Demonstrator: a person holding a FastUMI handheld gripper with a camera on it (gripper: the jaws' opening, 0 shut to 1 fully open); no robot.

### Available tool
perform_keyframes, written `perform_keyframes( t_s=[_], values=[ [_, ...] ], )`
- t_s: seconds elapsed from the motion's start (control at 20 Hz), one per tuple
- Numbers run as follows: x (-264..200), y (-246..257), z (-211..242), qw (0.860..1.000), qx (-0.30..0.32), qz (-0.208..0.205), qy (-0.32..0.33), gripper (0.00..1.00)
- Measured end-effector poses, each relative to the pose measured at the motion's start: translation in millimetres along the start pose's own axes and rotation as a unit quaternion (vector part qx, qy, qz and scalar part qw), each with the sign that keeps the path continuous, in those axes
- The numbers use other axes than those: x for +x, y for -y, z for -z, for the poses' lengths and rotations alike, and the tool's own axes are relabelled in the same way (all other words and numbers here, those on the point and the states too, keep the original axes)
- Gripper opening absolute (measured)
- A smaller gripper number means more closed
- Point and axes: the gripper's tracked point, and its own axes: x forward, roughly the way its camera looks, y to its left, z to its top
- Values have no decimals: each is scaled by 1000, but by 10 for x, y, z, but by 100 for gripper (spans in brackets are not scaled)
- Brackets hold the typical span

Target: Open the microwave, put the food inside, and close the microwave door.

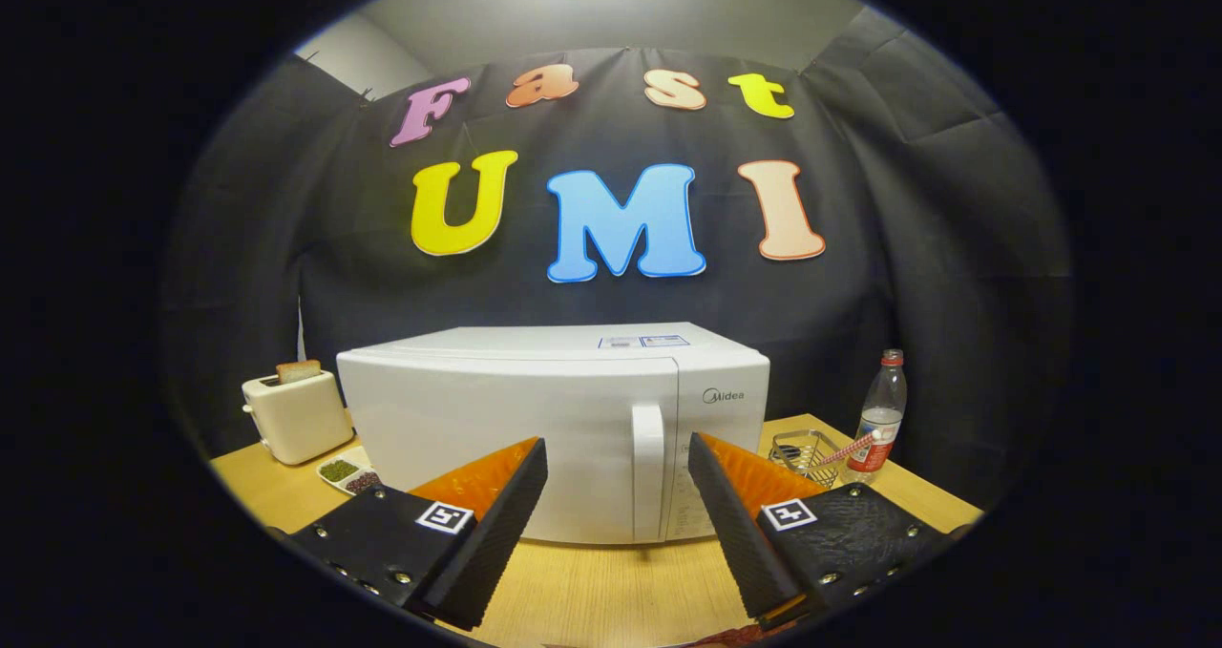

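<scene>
A white microwave (535, 419) stands on the wooden table (611, 581), its door shut. Its vertical handle (647, 471) lies straight ahead of my gripper (619, 462), in line with the gap between the two fingers and a short way beyond the tips. The gripper is open and holds nothing. A small white dish (348, 474) with dark green and brownish food sits left of the microwave, partly hidden behind my left finger (496, 524).
A cream toaster (296, 414) with a slice of bread in it stands at the back left. Right of the microwave are a wire basket (802, 452) with a striped stick in it and a plastic water bottle (883, 414). Bare tabletop lies between the fingers.
</scene>
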Motion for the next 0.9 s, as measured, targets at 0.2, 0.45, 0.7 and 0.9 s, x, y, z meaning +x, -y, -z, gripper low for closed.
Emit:
perform_keyframes(
  t_s=[0.2,0.45,0.7,0.9],
  values=[
    [211,48,128,1000,-10,12,-5,94],
    [495,150,278,1000,3,28,-12,92],
    [648,164,447,999,4,26,-28,83],
    [662,80,438,1000,-5,13,-20,75]
  ],
)
